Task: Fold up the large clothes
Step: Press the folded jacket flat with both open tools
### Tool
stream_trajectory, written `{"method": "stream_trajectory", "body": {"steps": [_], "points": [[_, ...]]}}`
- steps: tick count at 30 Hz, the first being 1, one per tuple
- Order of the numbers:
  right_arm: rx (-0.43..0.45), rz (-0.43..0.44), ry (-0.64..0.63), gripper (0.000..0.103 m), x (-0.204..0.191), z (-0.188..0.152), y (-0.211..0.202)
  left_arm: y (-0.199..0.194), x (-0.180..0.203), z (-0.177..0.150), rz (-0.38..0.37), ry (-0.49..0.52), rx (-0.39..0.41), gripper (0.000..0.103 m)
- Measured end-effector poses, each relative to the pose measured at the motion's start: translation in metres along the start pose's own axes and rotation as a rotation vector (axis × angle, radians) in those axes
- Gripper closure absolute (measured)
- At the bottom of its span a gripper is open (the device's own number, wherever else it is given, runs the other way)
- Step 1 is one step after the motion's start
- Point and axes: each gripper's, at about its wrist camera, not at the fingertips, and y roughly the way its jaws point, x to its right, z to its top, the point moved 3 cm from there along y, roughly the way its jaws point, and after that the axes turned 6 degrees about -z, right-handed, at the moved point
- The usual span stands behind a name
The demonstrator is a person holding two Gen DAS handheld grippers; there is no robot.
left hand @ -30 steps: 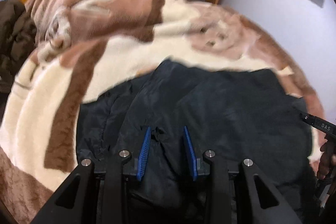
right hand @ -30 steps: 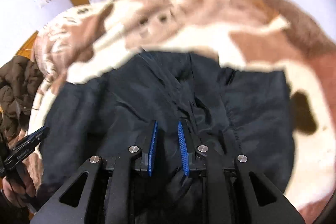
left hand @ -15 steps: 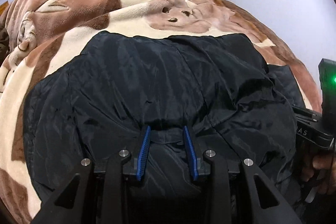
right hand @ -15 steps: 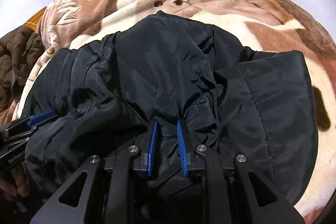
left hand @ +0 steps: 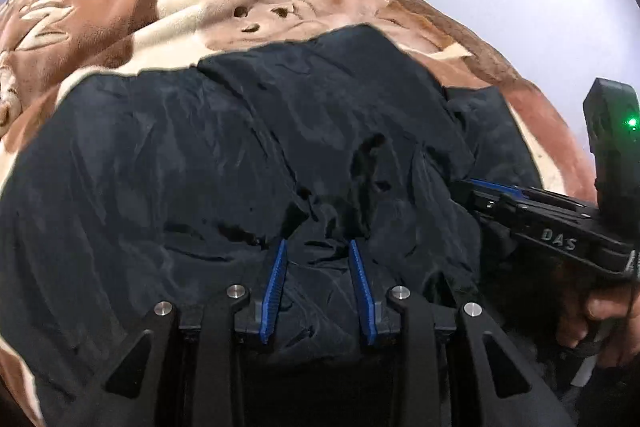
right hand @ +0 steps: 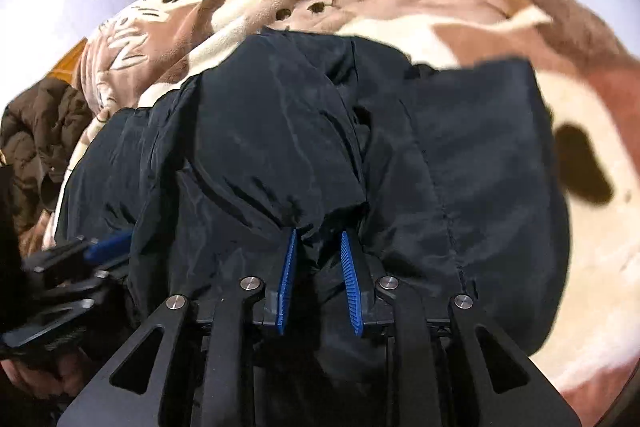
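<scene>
Gripping bunched cloth in both my left gripper (left hand: 318, 261) and right gripper (right hand: 318, 247), I have the black jacket (left hand: 248, 147) on the brown-and-cream blanket (left hand: 160, 7); a second ago its near edge lay flatter and further out, now it is doubled over towards me; I judge the fold nearly laid, ready for smoothing

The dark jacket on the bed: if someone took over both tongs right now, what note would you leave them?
Left tongs: shut on a bunch of the black jacket near its close edge.
Right tongs: shut on the same jacket, beside the left.
The jacket lies spread on the brown and cream blanket, doubled over in places, rumpled.
A brown coat waits at the bed's left side.
Done: one fold seems started.
Left: flatten, finish folding, then probably the brown coat.
</scene>
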Motion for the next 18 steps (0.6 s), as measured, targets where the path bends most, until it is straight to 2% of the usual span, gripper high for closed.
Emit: {"method": "stream_trajectory", "body": {"steps": [3,7,10,11,12,15,18], "points": [[0.007,-0.021,-0.019,0.081,-0.003,-0.002,0.007,0.005,0.0,-0.002,0.015,0.001,0.001,0.069],[-0.013,0.03,0.028,0.081,0.004,0.004,-0.003,0.002,0.004,0.002,0.032,0.016,-0.018,0.068],[0.037,0.019,0.012,0.073,0.004,0.007,-0.036,-0.023,0.009,0.006,0.035,0.032,-0.014,0.068],[0.062,0.004,0.004,0.065,0.005,0.008,-0.046,-0.034,0.01,0.005,0.033,0.04,-0.001,0.068],[0.09,-0.003,-0.001,0.063,0.009,0.009,-0.058,-0.047,0.009,0.003,0.035,0.05,0.019,0.068],[0.114,-0.03,-0.005,0.063,0.023,0.009,-0.073,-0.08,-0.006,-0.005,0.069,0.052,0.075,0.068],[0.089,-0.103,0.024,0.063,0.047,0.006,-0.063,-0.098,-0.044,-0.013,0.149,-0.014,0.102,0.068]]}}
